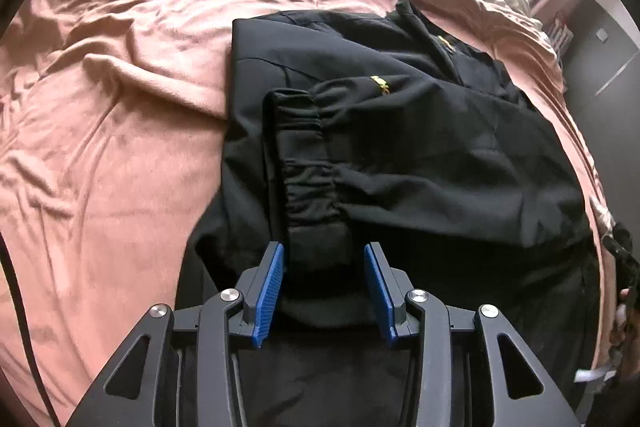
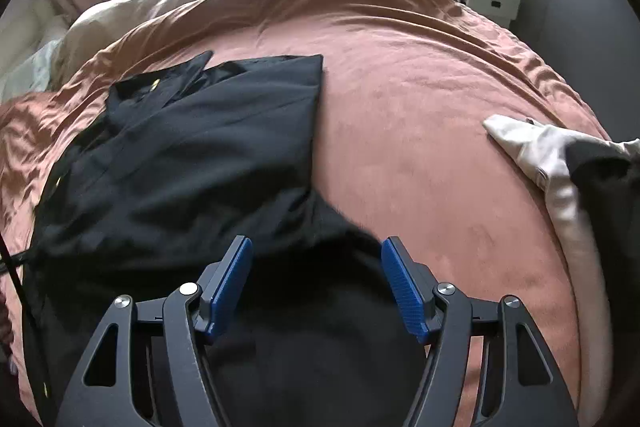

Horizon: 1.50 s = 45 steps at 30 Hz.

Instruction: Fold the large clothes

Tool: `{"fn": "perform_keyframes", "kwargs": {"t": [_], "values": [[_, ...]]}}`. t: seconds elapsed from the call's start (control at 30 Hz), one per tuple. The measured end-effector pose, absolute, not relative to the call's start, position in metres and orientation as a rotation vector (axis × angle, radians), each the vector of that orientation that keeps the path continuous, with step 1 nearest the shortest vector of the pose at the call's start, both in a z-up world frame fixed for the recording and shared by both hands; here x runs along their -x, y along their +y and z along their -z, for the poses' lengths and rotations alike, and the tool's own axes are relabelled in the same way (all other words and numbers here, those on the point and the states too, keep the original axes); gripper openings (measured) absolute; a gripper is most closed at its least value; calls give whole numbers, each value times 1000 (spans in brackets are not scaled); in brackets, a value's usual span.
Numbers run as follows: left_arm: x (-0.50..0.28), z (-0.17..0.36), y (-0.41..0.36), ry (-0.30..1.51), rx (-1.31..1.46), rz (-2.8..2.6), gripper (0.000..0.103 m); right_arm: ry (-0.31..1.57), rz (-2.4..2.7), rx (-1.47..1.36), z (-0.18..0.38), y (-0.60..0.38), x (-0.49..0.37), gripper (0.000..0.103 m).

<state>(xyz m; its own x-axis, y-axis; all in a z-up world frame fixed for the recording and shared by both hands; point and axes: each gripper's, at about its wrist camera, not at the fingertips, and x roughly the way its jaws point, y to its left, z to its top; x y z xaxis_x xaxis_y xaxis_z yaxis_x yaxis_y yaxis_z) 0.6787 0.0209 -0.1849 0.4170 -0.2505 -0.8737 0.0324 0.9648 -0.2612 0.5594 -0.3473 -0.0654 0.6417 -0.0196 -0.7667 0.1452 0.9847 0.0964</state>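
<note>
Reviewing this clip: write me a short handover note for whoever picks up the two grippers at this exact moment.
Left gripper: open, jaws apart over the sleeve cuff, pads not pressing it.
Right gripper: open, above the jacket's near edge, holding nothing.
Black jacket: flat on the pink bedspread, both sleeves folded across its body.
Pale garment: at the bed's right edge, untouched.
Done: sleeves in.
Left: probably fold the body in half towards the collar, then smooth it.

My left gripper [image 1: 324,287] hangs w/ jaws apart over the black jacket [image 1: 400,147] on the pink blanket [image 1: 120,147]; elastic cuff [image 1: 304,163] lies just ahead, pads not pressing it.
</note>
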Motion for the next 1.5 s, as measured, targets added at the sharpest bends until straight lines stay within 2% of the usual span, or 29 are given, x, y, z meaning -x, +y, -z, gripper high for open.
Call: {"fn": "perform_keyframes", "kwargs": {"t": [0.4,0.5,0.57,0.67,0.77,1.2,1.4,1.5], "values": [[-594,157,45,1100,188,199,46,876,41,-209,55,-369,-449,67],[-565,149,55,1087,185,190,56,871,39,-226,54,-370,-426,71],[-546,144,62,1075,185,180,63,865,39,-235,52,-371,-411,78],[-519,142,69,1066,185,170,69,852,33,-248,49,-374,-385,80],[-494,144,76,1066,196,170,70,853,25,-245,48,-374,-364,84],[-392,167,96,1060,275,182,70,826,-62,-313,58,-393,-284,84],[-364,181,102,1067,338,190,54,807,-95,-427,79,-417,-249,84],[-353,191,105,1082,370,189,52,815,-116,-466,91,-424,-236,73]]}}
